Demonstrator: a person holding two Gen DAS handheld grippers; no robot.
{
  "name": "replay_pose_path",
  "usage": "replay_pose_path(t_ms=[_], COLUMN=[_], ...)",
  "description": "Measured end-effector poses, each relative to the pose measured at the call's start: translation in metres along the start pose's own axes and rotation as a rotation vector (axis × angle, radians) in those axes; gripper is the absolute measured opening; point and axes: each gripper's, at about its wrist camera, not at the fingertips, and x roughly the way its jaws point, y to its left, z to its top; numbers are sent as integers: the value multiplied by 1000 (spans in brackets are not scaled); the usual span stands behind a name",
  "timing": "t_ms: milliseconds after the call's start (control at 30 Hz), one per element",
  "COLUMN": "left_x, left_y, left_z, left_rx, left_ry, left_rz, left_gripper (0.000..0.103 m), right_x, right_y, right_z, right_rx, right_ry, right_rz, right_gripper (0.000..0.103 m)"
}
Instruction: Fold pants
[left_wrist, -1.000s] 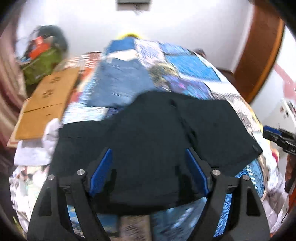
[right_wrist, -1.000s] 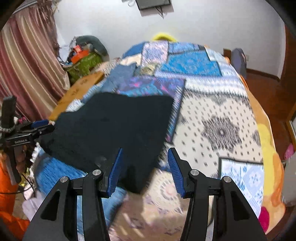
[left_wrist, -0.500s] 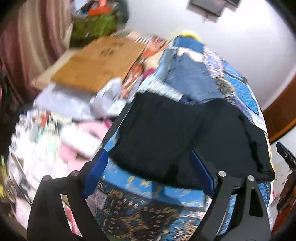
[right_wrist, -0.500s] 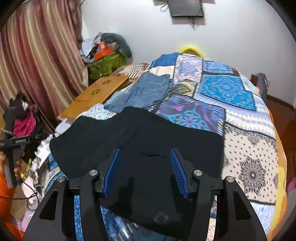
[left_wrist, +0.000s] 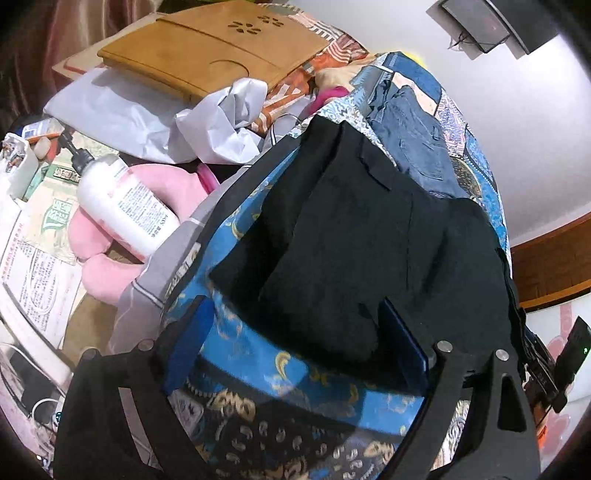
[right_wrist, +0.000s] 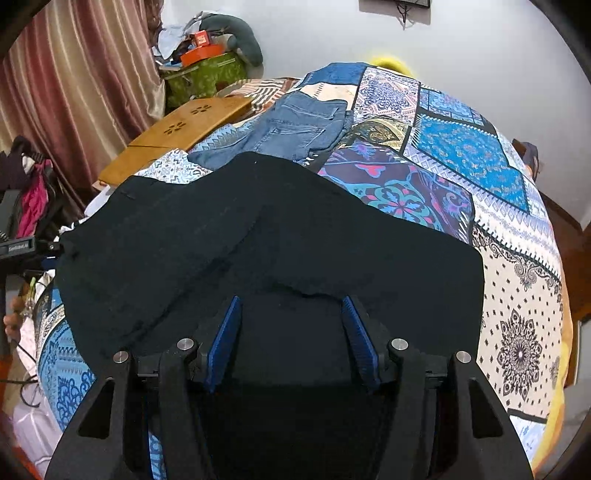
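Plainly, the black pants (right_wrist: 258, 236) lie spread on the bed (right_wrist: 517, 295), over its patchwork quilt, near the edge closest to both cameras. The cloth is dark and matte, with a seam running down the middle and a raised fold line across it just beyond the right gripper (right_wrist: 291, 339). Folded blue jeans (right_wrist: 299, 125) lie farther up the bed, just past the pants.

The right gripper hangs over the near part of the pants; its jaws have just been opening and now stand moderately apart, with black cloth beneath them but not pinched. The left gripper (left_wrist: 295, 354) has also just been opening; its jaws stand wide at the corner of the pants, over the blue quilt edge, gripping nothing.

Only the left view shows the clutter beside the bed: a white pump bottle (left_wrist: 122, 206) resting on a pink cushion (left_wrist: 107, 266) and crumpled white paper (left_wrist: 221, 122). Only the right view shows the striped curtain (right_wrist: 74, 81) and a green bag (right_wrist: 203, 77).
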Motion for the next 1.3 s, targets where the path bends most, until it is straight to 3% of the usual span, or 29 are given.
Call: replay_pose_path(t_ms=[167,400,567,833,1000,1300], left_x=[7,2,-11,-8,-13,-12], left_y=[2,-7,-12,-31,-43,-22], left_z=[7,6,5,13,11,-5], left_rx=[-12,21,4,101,141,33], left_ry=[-13,-48,-85,-121,-89,-20], left_rz=[9,103,82,187,140,106], left_gripper=[89,64,63,59,56,56], right_x=[2,3,3,3,3,0], right_y=[0,1,1,0,-1,-1], right_z=[2,3,3,3,2,0], right_rx=[10,22,26,33,33,36], right_ry=[2,0,-2,-9,-11,-20], right_rz=[9,16,21,37,46,68], right_gripper=[55,55,55,57,58,58])
